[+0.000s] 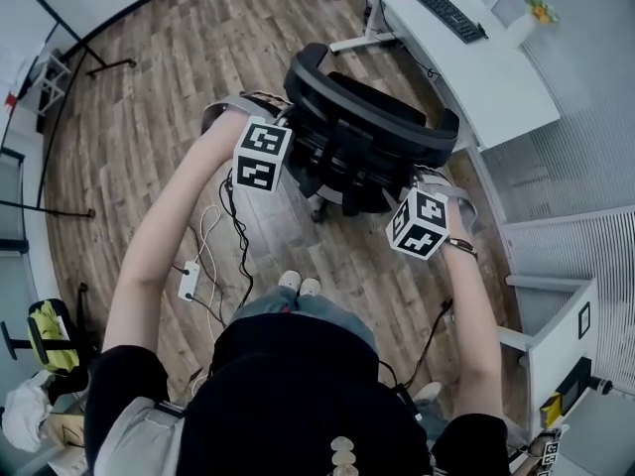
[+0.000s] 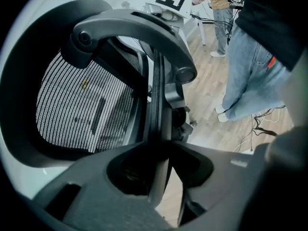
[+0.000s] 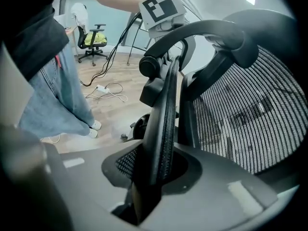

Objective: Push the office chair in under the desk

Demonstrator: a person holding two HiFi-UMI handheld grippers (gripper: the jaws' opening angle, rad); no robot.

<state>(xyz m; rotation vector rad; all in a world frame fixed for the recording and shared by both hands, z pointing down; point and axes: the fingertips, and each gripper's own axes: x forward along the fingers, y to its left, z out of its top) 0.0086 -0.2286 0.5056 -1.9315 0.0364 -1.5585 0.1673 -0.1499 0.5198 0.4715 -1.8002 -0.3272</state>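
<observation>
The black office chair [image 1: 357, 132] with its mesh back stands on the wood floor, just short of the white desk [image 1: 496, 77] at the upper right. My left gripper [image 1: 283, 127] clamps the left edge of the chair back; in the left gripper view that frame edge [image 2: 156, 95] runs straight down between the jaws [image 2: 159, 165]. My right gripper [image 1: 422, 191] grips the opposite edge, and in the right gripper view the mesh-lined rim [image 3: 166, 105] sits pinched between the jaws [image 3: 151, 170]. The curved headrest bar [image 1: 367, 107] spans the space between both grippers.
A keyboard [image 1: 439, 6] and a small plant [image 1: 531, 16] are on the desk. A ribbed partition [image 1: 566, 167] stands at the right. A power strip with cables [image 1: 189, 279] lies on the floor beside my feet. Another chair [image 1: 50, 335] stands at the lower left.
</observation>
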